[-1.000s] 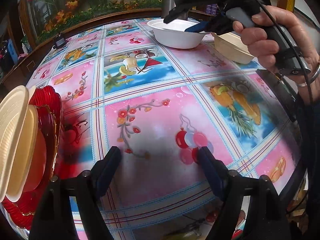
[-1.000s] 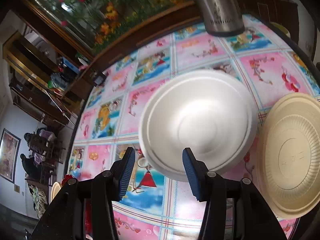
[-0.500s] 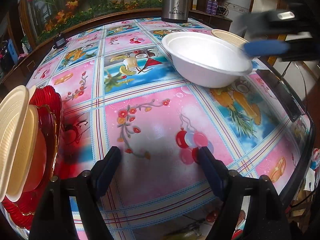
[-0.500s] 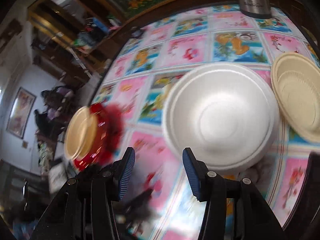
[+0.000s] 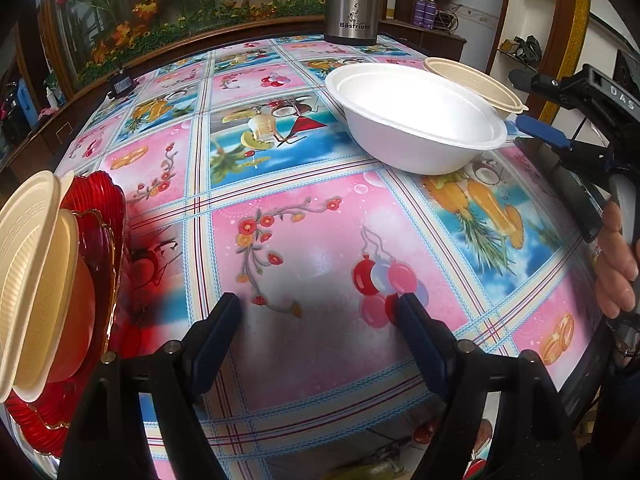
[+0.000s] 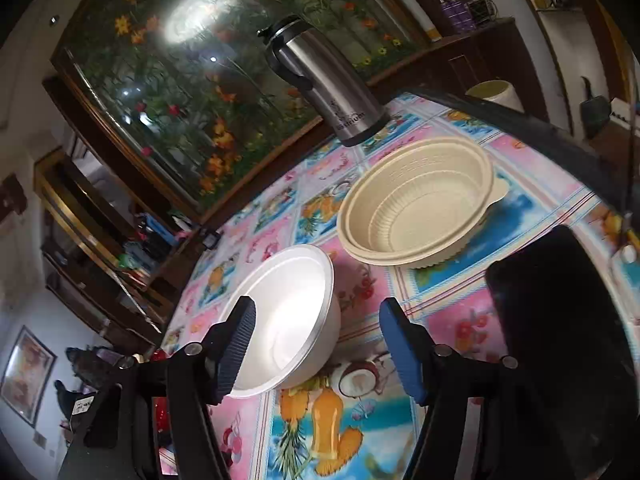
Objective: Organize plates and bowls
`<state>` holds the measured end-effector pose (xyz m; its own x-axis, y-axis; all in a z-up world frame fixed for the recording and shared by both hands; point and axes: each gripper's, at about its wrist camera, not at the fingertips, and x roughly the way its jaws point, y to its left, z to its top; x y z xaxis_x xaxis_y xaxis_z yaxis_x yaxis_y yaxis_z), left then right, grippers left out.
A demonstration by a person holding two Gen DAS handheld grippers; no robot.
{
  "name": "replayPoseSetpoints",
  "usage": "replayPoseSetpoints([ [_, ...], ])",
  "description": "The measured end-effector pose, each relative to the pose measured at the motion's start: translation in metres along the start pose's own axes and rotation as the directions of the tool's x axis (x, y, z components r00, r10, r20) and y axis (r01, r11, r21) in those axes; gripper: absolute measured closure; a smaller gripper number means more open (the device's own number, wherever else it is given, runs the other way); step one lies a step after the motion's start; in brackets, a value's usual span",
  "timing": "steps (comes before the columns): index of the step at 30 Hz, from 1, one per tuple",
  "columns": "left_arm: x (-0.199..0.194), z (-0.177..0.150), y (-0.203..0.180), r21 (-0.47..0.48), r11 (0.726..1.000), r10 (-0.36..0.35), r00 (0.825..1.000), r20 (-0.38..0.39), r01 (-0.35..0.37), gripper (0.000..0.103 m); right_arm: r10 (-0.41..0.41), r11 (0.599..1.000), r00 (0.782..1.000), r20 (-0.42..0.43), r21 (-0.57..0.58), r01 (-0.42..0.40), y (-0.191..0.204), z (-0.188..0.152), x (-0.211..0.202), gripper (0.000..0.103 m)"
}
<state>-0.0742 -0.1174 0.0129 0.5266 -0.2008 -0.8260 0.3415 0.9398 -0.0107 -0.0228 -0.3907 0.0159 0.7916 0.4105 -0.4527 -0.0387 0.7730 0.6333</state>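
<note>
A white foam bowl (image 5: 416, 120) rests on the patterned tablecloth (image 5: 320, 240), just in front of a ribbed beige bowl (image 5: 472, 80). My right gripper (image 6: 320, 336) is a little behind the white bowl (image 6: 288, 316), its jaws opening. The pads do not press on the bowl, though the left finger (image 6: 240, 340) overlaps its rim. The left wrist view shows that gripper's blue finger (image 5: 540, 130) just clear of the bowl's rim. My left gripper (image 5: 316, 320) hovers open over bare cloth. A red glass plate (image 5: 104, 232) at the left edge carries two stacked beige bowls (image 5: 32, 272).
A steel thermos jug (image 5: 348, 0) stands at the table's far edge. A flat black slab (image 6: 560, 340) lies on the cloth at the right, near the table's edge. A hand (image 5: 616, 264) grips the right tool. The beige bowl (image 6: 416, 216) sits between the jug and the slab.
The right gripper brought the white bowl from the far side towards the near right of the table, then let go of it and drew back. The left gripper kept still.
</note>
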Motion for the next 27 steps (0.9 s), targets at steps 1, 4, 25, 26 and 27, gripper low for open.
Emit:
replayPoseSetpoints([
  [1,0.000,0.000,-0.001,0.001,1.000,0.001,1.000,0.000,-0.001,0.023,0.032,0.999,0.999,-0.007,0.007,-0.032,0.003,0.000,0.003,0.036],
  [4,-0.001,-0.001,-0.001,0.001,1.000,0.005,1.000,0.000,-0.005,0.023,0.042,0.999,0.999,0.006,-0.022,-0.042,0.011,-0.001,0.000,0.036],
  [25,-0.004,-0.003,-0.003,0.007,1.000,0.019,1.000,0.014,-0.019,0.023,-0.048,0.982,0.998,0.051,-0.178,0.056,0.034,-0.018,-0.002,0.037],
  [26,-0.004,-0.003,-0.003,0.009,1.000,0.021,1.000,0.015,-0.021,0.023,-0.054,0.984,0.997,0.056,-0.166,0.062,0.032,-0.017,-0.002,0.037],
  [27,-0.004,-0.003,-0.003,0.009,1.000,0.020,1.000,0.015,-0.020,0.023,-0.052,0.987,0.997,0.055,-0.152,0.060,0.029,-0.016,-0.002,0.037],
])
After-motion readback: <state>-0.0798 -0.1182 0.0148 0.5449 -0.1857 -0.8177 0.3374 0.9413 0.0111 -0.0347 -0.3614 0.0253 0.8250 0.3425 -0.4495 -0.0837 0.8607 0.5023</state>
